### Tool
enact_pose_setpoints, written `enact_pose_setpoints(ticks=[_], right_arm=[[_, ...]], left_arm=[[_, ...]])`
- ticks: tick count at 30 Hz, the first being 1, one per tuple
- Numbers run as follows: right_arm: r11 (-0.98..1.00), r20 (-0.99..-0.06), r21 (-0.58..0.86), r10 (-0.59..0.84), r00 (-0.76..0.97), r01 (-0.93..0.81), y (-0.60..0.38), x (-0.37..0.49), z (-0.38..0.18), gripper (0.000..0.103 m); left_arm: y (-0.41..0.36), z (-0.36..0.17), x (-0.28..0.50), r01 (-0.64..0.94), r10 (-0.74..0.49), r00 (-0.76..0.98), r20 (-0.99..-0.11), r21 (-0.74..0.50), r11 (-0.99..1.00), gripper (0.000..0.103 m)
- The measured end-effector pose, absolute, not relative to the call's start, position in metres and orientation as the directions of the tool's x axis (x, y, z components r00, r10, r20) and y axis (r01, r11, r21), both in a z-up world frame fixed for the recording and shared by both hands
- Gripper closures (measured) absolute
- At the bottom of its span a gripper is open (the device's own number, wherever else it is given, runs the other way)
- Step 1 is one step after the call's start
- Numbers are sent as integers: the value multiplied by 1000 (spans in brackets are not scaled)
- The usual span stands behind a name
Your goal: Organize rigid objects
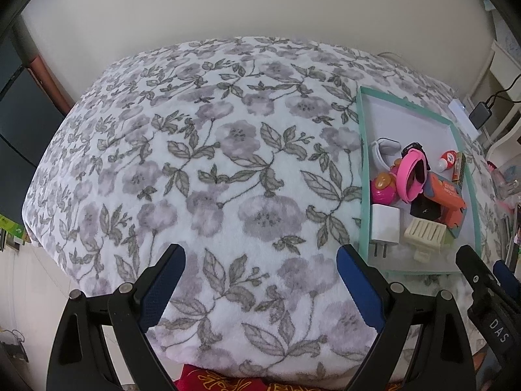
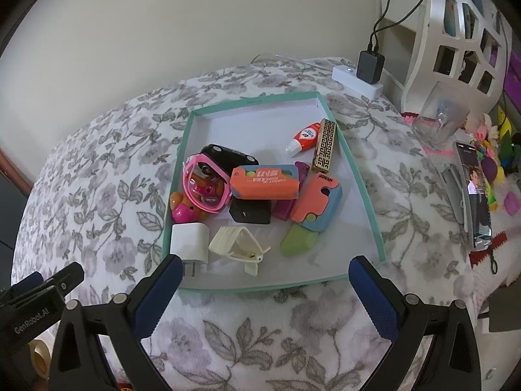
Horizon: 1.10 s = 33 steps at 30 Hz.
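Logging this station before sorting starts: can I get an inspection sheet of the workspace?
Surface: floral blanket, soft and uneven.
Job's things: teal-rimmed tray holding white charger, cream clip, pink watch, two orange toy knives, gold harmonica, correction tape.
Clutter: phone and glass cup right of tray.
Grippers: left gripper and right gripper open, empty.
Cables: black adapter on white power strip.
Surroundings: plain wall, white shelf.

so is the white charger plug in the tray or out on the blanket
In the tray. The white charger plug lies inside the teal tray's near left corner, prongs pointing at the front rim, beside a cream clip.
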State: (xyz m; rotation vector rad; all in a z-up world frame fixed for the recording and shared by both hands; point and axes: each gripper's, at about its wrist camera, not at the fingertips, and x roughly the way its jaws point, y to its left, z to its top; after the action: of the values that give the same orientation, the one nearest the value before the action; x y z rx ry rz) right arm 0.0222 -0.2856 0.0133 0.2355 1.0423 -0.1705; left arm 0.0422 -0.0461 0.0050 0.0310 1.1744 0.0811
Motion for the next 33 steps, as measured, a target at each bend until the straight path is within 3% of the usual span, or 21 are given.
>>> enact_pose_setpoints(ticks=[33], right_arm=[[970, -861, 90, -39, 507, 226, -277, 16, 22, 0]], left_arm=[[-39, 13, 32, -57, 80, 409, -909, 62, 996, 9]])
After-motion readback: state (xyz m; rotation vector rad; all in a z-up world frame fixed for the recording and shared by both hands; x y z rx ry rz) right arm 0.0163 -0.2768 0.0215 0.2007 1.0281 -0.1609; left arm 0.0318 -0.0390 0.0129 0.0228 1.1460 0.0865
